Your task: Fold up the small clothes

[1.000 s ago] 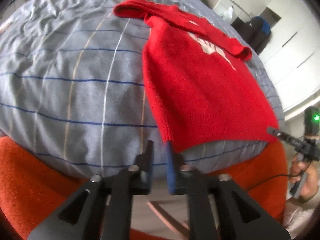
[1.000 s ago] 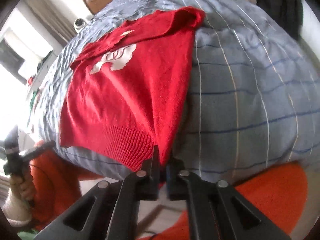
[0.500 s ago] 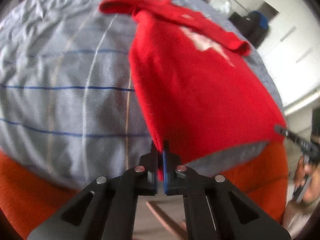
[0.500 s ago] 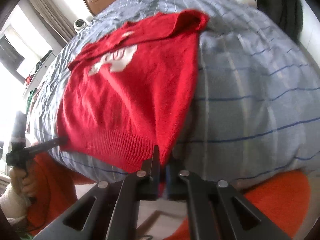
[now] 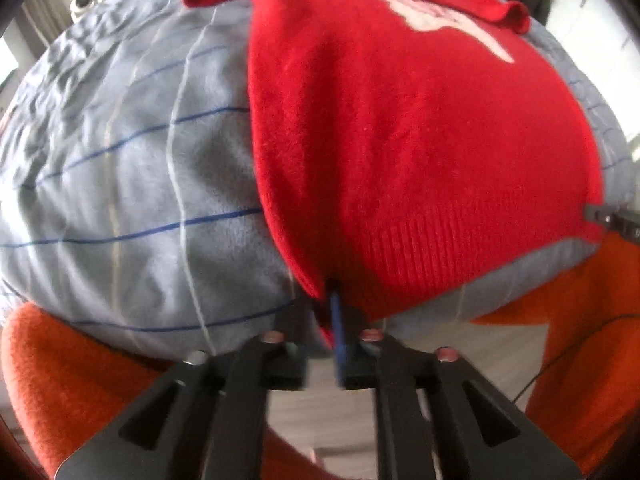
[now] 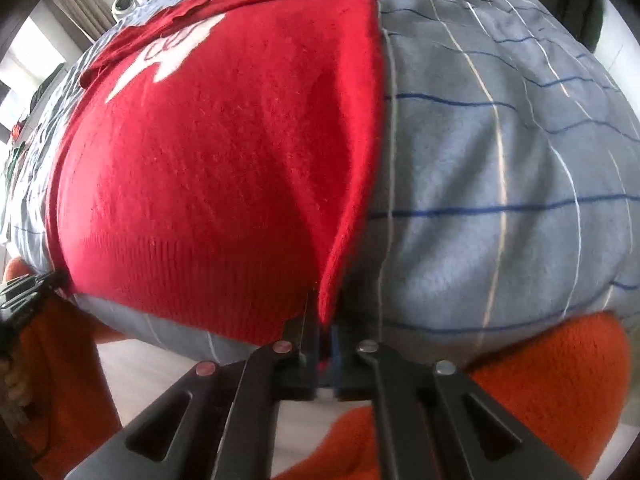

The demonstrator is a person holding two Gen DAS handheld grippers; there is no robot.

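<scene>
A red knitted sweater point(image 5: 400, 140) lies flat on a bed point(image 5: 120, 180) covered in grey-blue checked bedding, its ribbed hem at the near edge and its sleeves folded across the top by the white chest motif point(image 5: 444, 20). The left gripper point(image 5: 324, 308) stands at the hem's left corner; its jaws have just been opening and now sit slightly apart, with the sweater's corner between them, though blur makes it unclear whether the pads still bite the cloth. The right gripper point(image 6: 322, 328) is at the opposite hem corner, its fingers point(image 6: 298, 330) together and clamped on a pinch of the knit, which rises in a small ridge from that side edge. An orange blanket point(image 5: 580, 340) hangs below the bed's edge.

The step in hand appears to be taking both hem corners so the lower half can be carried up toward the shoulders. Doing it well likely means securing the left corner before anything lifts: that pinch should take both layers of the ribbed band, not just the top one, and match the right-hand grip in depth. Both corners should then rise together and level, keeping the hem taut between them so the knit does not sag or twist. The heavy fabric may drag the folded sleeves out of place, so a slow, even carry suits it best.
</scene>
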